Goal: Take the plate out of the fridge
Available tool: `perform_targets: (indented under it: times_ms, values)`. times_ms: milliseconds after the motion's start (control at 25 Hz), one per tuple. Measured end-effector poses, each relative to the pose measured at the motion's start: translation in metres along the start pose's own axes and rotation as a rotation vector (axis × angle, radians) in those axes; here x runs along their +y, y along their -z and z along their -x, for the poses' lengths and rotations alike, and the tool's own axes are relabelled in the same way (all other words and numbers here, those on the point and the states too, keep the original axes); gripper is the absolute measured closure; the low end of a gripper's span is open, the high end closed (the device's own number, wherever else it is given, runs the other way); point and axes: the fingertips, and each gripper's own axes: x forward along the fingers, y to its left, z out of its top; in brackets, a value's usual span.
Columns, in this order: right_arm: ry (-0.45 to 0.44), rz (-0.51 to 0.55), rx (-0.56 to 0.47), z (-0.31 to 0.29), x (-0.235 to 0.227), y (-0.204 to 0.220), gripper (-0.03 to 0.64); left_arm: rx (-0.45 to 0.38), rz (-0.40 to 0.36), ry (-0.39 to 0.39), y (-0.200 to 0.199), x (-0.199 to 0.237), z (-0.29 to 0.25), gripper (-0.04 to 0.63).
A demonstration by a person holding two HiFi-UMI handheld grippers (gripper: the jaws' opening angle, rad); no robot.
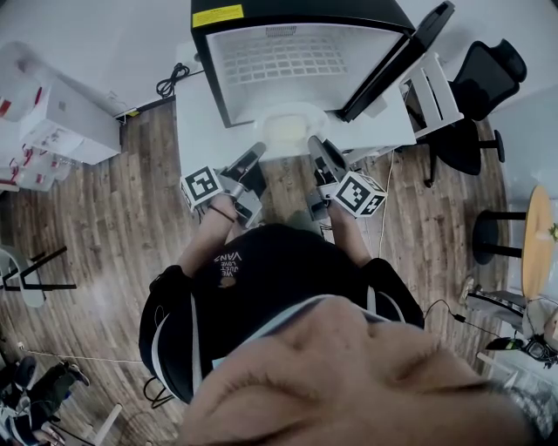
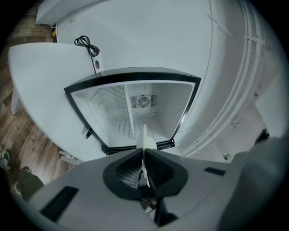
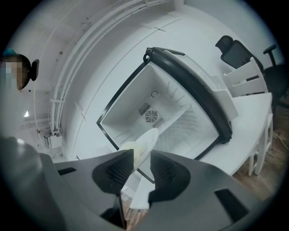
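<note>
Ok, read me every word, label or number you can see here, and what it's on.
"VANS": on the person's black shirt, upside down to the head view; smaller print beside it is unreadable.
Yellow label on the fridge: too small to read.
Nothing else legible in either gripper view.
</note>
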Motion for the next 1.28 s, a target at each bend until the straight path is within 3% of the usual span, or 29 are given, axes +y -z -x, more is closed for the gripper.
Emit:
perform_targets:
  times_ms: [1280]
  values:
    - [-0.054, 0.003, 0.046, 0.032, -0.016, -0.02, 0.495, -0.07, -0.018, -0.013, 0.042, -0.012, -0.015, 0.565]
